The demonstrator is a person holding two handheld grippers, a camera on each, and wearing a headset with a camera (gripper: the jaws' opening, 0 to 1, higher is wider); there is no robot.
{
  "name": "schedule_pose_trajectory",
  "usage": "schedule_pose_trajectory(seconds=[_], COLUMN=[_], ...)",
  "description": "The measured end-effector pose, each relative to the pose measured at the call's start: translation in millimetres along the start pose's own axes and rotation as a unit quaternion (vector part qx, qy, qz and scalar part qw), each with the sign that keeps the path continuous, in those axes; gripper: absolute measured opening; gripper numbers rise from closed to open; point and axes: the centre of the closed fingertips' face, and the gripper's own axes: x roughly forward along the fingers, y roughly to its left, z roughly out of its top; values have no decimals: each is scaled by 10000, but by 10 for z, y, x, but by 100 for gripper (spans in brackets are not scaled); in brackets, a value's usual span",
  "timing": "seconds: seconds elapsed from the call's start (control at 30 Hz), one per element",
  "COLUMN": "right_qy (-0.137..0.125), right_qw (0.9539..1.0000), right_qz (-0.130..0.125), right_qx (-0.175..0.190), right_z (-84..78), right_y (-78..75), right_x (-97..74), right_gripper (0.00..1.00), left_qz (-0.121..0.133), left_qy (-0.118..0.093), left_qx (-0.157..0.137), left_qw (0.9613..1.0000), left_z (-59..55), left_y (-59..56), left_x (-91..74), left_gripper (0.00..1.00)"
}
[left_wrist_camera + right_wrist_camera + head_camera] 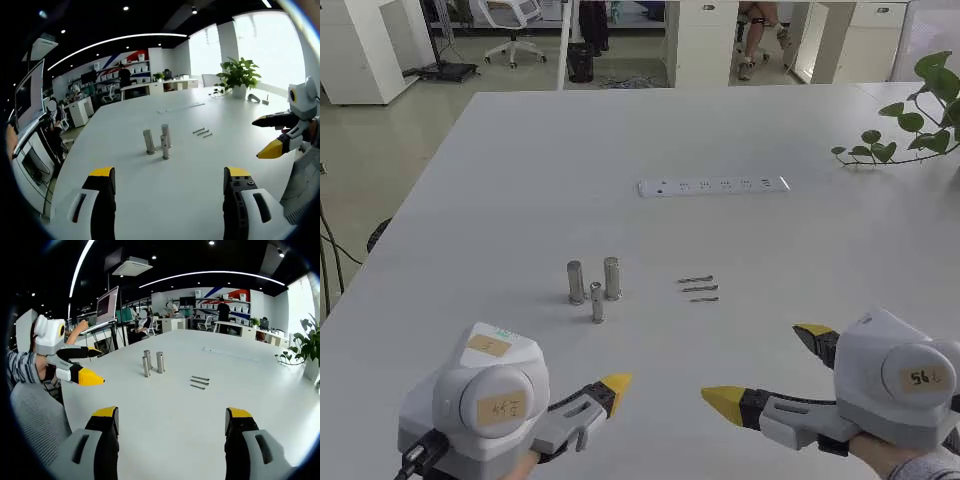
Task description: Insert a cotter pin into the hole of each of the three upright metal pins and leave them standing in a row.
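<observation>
Since nothing's been picked up yet, both tongs hover over the near edge of the table [620, 150] with jaws spread wide and empty: left gripper [169, 172], right gripper [171, 412]. Three cotter pins [700, 289] lie flat mid-table, side by side, long axes running left-right. They're just beyond the right gripper and slightly left of it, so I reckon that's the hand to grab with. Three metal pins [611, 278] stand upright left of them, nearer the left gripper, bunched in a triangle rather than a row.
</observation>
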Motion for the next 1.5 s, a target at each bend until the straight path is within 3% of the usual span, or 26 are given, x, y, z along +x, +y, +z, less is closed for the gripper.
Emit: schedule_pose_trajectory(seconds=[1.5], right_qy=[-55], right_qw=[9999], right_qz=[88], right_qx=[-5], right_z=[37], right_y=[33], right_x=[-5], right_gripper=[81], left_qz=[-5], left_qy=[-8], left_qx=[21], left_qw=[10000], left_z=[11], left_y=[-2], left_x=[-8], left_gripper=[84])
